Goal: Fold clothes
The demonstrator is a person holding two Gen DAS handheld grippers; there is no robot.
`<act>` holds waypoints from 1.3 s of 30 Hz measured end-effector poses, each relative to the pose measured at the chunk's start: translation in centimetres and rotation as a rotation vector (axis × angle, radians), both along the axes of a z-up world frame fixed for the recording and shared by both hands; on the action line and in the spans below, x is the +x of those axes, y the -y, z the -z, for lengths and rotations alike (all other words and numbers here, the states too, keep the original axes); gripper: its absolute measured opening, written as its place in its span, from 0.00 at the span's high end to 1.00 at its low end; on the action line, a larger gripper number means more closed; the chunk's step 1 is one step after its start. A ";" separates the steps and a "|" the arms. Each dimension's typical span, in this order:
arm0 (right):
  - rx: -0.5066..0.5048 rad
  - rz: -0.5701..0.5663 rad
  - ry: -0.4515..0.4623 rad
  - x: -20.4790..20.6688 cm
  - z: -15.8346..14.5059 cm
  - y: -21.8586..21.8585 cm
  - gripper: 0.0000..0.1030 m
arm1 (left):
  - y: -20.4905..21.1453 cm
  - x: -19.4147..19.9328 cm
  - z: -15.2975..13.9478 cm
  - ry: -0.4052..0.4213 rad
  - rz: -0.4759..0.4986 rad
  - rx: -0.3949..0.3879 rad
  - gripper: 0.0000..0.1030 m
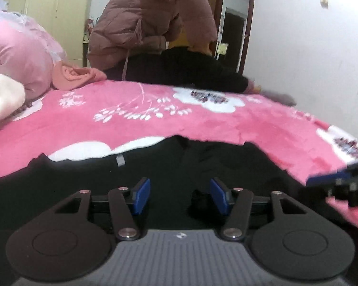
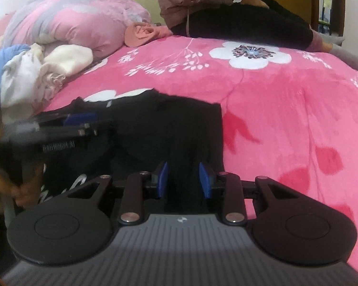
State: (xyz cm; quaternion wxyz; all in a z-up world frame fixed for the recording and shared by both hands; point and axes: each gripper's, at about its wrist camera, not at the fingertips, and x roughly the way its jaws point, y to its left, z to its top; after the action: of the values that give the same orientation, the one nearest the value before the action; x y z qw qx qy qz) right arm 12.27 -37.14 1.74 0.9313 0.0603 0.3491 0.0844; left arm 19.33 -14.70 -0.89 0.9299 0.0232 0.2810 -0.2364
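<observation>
Black garment lies spread on the pink flowered blanket at the near edge of the bed, under both my tools. Its right side shows a straight, tidy edge and its far end a neck tag, so I judge its long axis runs from me toward the bed's far side; whether it is partly folded or only laid flat I can't settle. My left gripper and right gripper both stand parted, holding nothing, over the cloth.

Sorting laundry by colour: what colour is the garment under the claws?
Black garment, with some white lettering near its left edge; the right wrist view shows it best.
</observation>
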 end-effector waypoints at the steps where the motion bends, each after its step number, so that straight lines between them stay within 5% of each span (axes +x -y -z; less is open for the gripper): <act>1: -0.001 0.001 0.001 0.7 0.1 0.0 0.73 | -0.1 0.2 0.2 -0.016 -0.007 -0.005 0.46; 6: 0.006 -0.003 -0.045 4.0 1.6 0.6 0.76 | -0.9 1.0 1.2 -0.069 -0.029 -0.039 0.44; 10: 0.048 -0.024 -0.042 4.0 1.6 1.1 0.97 | -1.3 1.1 1.4 -0.073 -0.027 -0.061 0.44; 12: 0.057 -0.037 0.000 2.5 0.7 1.1 0.98 | -1.7 1.3 1.6 -0.080 -0.025 -0.091 0.44; 19: -0.091 -0.235 0.090 -3.7 -1.0 -2.4 0.98 | -3.9 1.8 2.0 -0.120 -0.021 -0.237 0.44; 24: -0.244 -0.402 0.061 -6.5 0.2 -5.8 0.97 | -6.2 2.6 2.8 -0.178 -0.016 -0.408 0.44; 30: -0.378 -0.544 0.054 -9.6 0.6 -8.3 0.95 | -6.4 2.4 2.8 -0.176 -0.013 -0.422 0.44; 33: -0.307 -0.498 0.073 -9.7 -0.6 -7.4 0.94 | -6.6 2.5 2.9 -0.183 -0.012 -0.442 0.44; 36: -0.261 -0.370 0.081 -8.3 -1.4 -6.8 0.74 | -6.8 2.5 3.1 -0.180 -0.010 -0.450 0.44; 39: -0.246 -0.281 0.089 -6.8 -1.5 -6.9 0.74 | -6.9 2.6 3.2 -0.182 -0.006 -0.466 0.44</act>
State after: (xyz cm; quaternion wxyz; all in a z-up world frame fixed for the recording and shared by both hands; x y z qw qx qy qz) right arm 5.43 -30.28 3.22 0.9253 -0.1070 0.3202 0.1730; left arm 21.91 -7.76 -4.11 0.8818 -0.2141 0.3013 -0.2930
